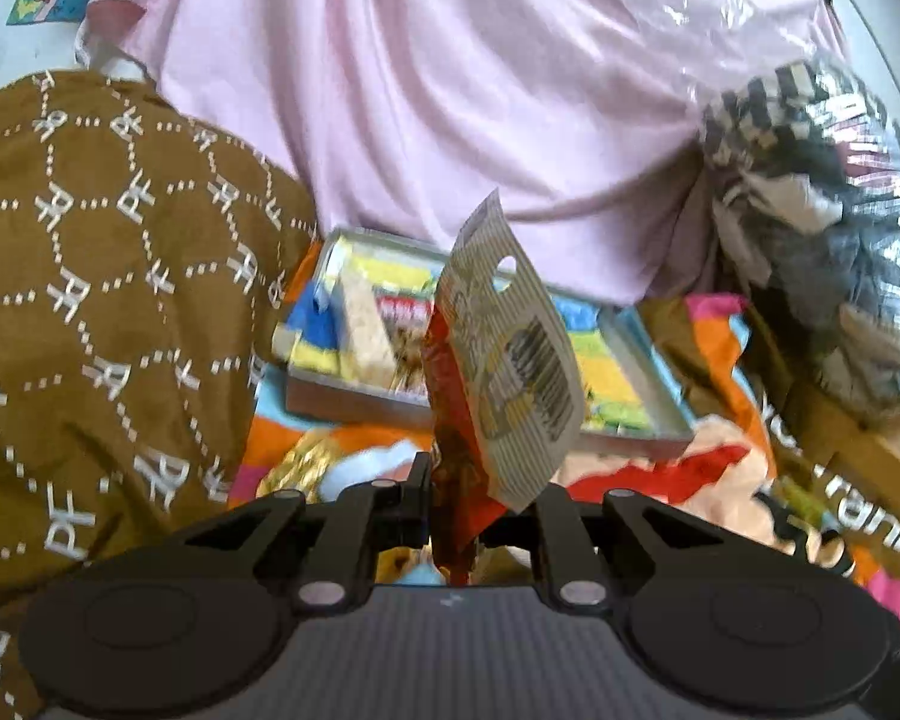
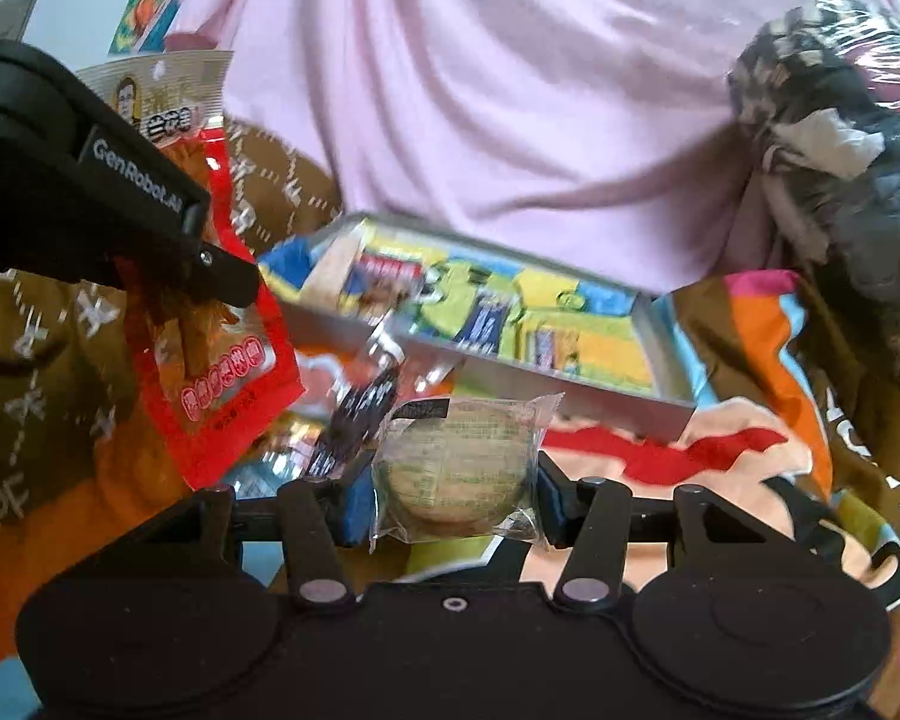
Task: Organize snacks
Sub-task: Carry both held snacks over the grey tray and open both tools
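A pink sheet [image 1: 426, 90] was draped across the whole back of the scene, and a brown patterned cloth [image 1: 102, 276] was bunched up at the left. A bright cartoon-print cover [image 2: 744, 438] was spread beneath everything. Against the pink sheet, a shallow grey tray [image 1: 354, 402] was laid flat on that cover, and it was packed with small yellow, blue and green snack packets. A clear plastic bag [image 2: 828, 138] stuffed with dark things was seen at the right.

Up in the air in front of the tray, a red snack pouch [image 1: 450, 420] was held by the left gripper [image 1: 444, 498]; the jaws were pressed together on its lower edge, and the pouch was stood upright with its printed back turned to the lens. Over on the other side, a round wrapped biscuit [image 2: 456, 474] was clamped between the blue pads of the right gripper [image 2: 450, 498], short of the tray's near wall.
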